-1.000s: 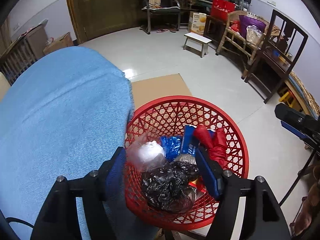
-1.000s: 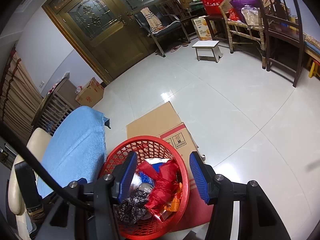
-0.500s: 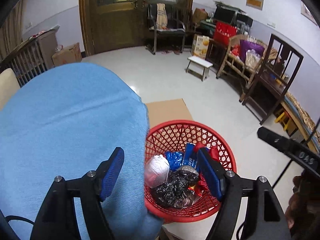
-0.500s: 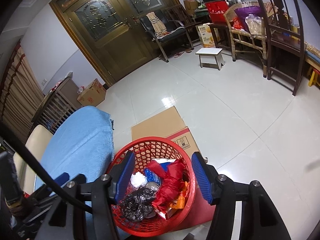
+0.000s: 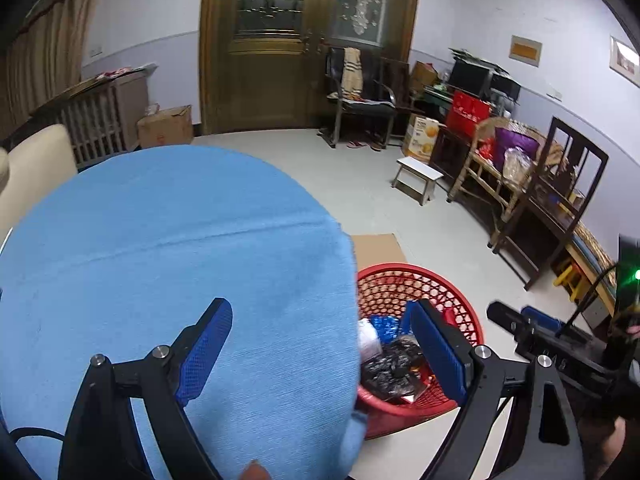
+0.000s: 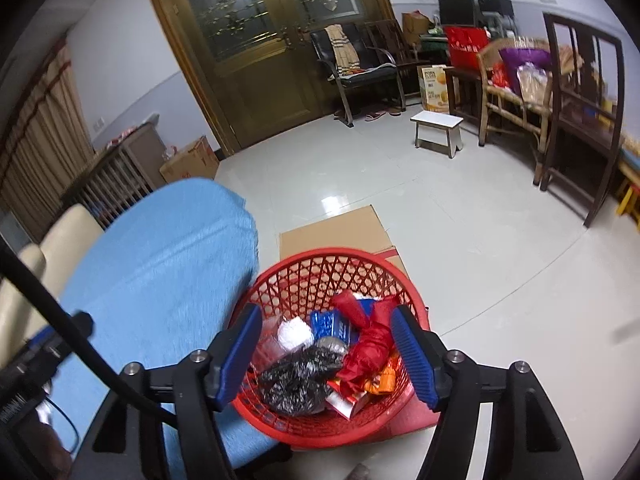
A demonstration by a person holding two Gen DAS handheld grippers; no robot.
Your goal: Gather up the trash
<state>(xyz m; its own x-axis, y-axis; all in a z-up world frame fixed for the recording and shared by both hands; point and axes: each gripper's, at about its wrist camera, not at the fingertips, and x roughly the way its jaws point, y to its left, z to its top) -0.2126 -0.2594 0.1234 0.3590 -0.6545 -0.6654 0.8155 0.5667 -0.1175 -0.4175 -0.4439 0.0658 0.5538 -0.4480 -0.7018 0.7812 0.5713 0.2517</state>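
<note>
Both tools spread, just been opening, nothing btwn, L tool [image 5: 320, 344] over blue cloth [image 5: 168, 248], R tool [image 6: 326, 350] over red basket [image 6: 320, 258], tiled floor [image 6: 460, 220]

The left gripper [image 5: 320, 354] is showing two black angular arms, each carrying a long blue pad [image 5: 206, 350] with a fine mesh texture — round silver screws [image 5: 161, 351] are sitting at the joints. The right gripper [image 6: 326, 354] is wearing the same black frame, ribbed blue pads [image 6: 412, 356] and silver screws [image 6: 454, 356]. A thick black cable [image 6: 80, 338] is crossing its lower left corner — a thinner one is looping beneath it.
</note>
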